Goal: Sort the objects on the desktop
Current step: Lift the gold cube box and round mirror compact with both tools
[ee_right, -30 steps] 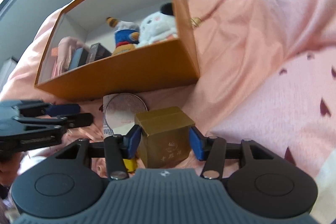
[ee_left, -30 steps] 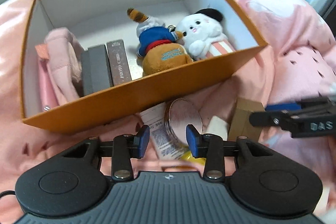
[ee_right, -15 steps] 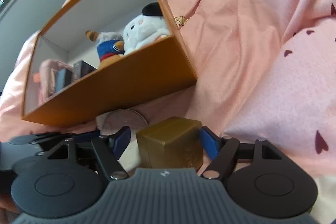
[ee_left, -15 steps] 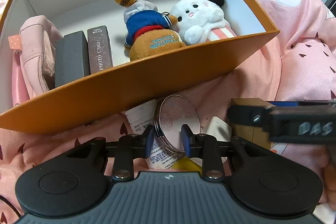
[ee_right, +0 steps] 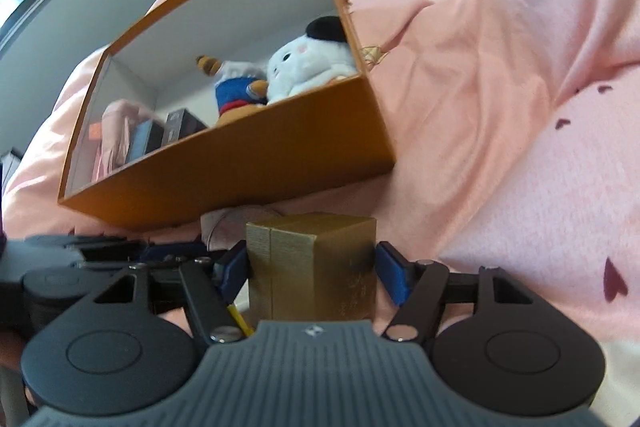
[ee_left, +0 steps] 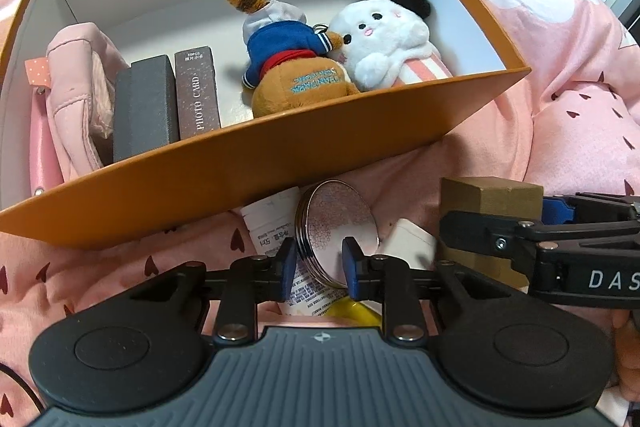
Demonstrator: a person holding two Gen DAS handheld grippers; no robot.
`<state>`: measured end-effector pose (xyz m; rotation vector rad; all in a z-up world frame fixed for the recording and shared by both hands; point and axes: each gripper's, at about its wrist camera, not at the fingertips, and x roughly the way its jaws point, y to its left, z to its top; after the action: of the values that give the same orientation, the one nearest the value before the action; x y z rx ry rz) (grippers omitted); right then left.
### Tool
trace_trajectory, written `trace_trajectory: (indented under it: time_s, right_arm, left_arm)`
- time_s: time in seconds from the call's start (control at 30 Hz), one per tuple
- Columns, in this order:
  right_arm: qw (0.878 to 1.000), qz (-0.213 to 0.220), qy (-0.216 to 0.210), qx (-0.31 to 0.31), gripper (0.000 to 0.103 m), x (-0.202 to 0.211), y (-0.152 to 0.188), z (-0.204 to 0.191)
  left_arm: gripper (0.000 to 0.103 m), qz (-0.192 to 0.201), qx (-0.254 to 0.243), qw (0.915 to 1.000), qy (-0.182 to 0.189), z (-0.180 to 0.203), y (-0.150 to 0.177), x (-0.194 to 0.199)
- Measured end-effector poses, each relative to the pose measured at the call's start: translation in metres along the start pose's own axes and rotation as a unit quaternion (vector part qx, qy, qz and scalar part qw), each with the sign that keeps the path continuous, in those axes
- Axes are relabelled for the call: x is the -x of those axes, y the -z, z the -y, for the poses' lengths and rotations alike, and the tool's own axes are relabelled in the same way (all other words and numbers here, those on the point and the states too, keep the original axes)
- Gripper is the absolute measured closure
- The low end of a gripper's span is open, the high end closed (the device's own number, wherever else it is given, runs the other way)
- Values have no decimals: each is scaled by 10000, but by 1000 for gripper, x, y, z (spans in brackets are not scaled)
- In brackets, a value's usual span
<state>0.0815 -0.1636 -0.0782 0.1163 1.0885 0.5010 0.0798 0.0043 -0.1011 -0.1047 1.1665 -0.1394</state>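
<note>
A round silver compact [ee_left: 336,215] leans on the pink bedding just below the orange box [ee_left: 280,163]. My left gripper [ee_left: 319,263] is closing on the compact's lower part, with a pad against each side. To its right a gold cardboard box [ee_right: 320,259] stands between the jaws of my right gripper [ee_right: 310,267], which are closing, with the blue pads meeting both its sides. The left wrist view shows that gold box [ee_left: 492,203] with a right gripper finger [ee_left: 500,235] across its front. I cannot tell whether either object is off the bedding.
The orange box holds a pink pouch [ee_left: 76,87], a grey case [ee_left: 146,111], a brown photo-card box [ee_left: 198,91], a brown plush [ee_left: 292,67] and a white plush [ee_left: 384,35]. A white tube [ee_left: 272,223], a white item [ee_left: 412,239] and something yellow [ee_left: 352,307] lie under the grippers.
My left jaws have narrowed around the compact. My right jaws widened, then came in against the gold box, and that gripper now sits closer beside the left one.
</note>
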Motion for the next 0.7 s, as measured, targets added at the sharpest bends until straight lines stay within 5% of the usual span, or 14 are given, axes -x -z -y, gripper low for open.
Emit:
trace_trajectory:
  time_s: [0.27,0.43,0.7]
  right_arm:
    - [9978,96,647,129,44,8,2,8]
    - [9982,124,578,-84,56,21,4,25]
    - [9986,-40,519,-130,54,11,0,24]
  left_arm:
    - [75,-11,10,10000,-18,2,-1,-1]
    - [75,162,-23,9997,204,4,-1,9]
    - [75,237,-90,9993,290,12,-5,9]
